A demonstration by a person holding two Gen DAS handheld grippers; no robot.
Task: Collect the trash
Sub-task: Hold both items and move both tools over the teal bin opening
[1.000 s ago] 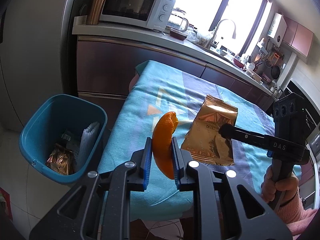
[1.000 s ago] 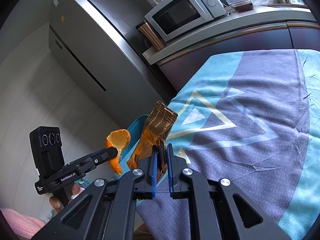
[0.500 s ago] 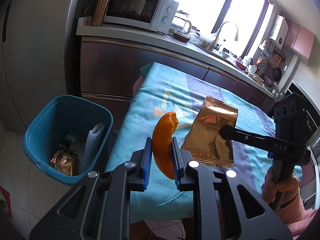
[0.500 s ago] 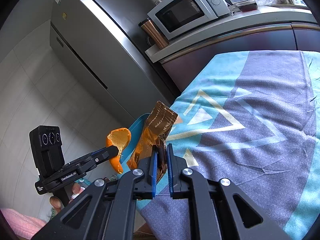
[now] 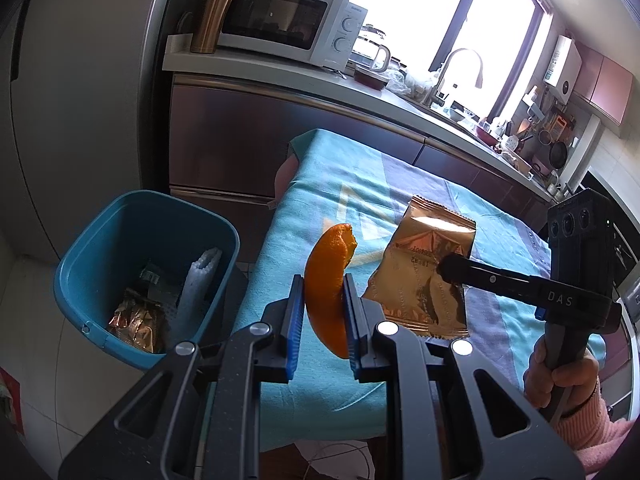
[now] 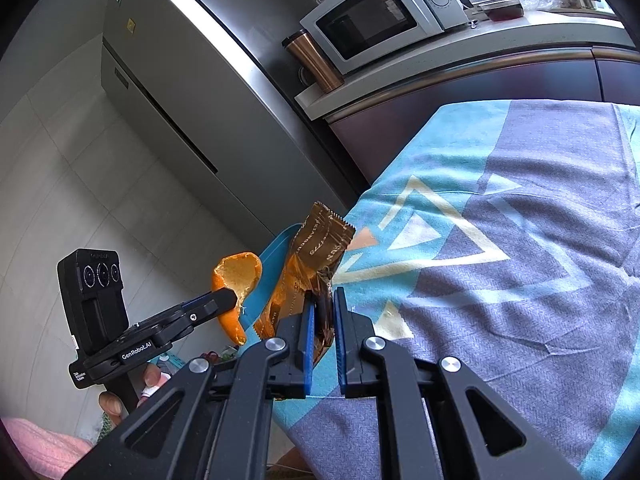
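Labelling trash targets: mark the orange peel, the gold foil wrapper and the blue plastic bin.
orange peel (image 5: 325, 280), left wrist view, outer skin above the pads.
gold foil wrapper (image 5: 420, 280), left wrist view, middle of its face.
blue plastic bin (image 5: 120, 240), left wrist view, inner back wall.

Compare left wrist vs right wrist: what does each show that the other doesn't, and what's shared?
Left wrist only: the blue bin's inside with trash in it, the sink faucet, the window.
Right wrist only: the fridge door and the orange peel's pale inner side.
Both: the peel clamped in the left gripper, the gold wrapper clamped in the right gripper, the microwave, the tablecloth.
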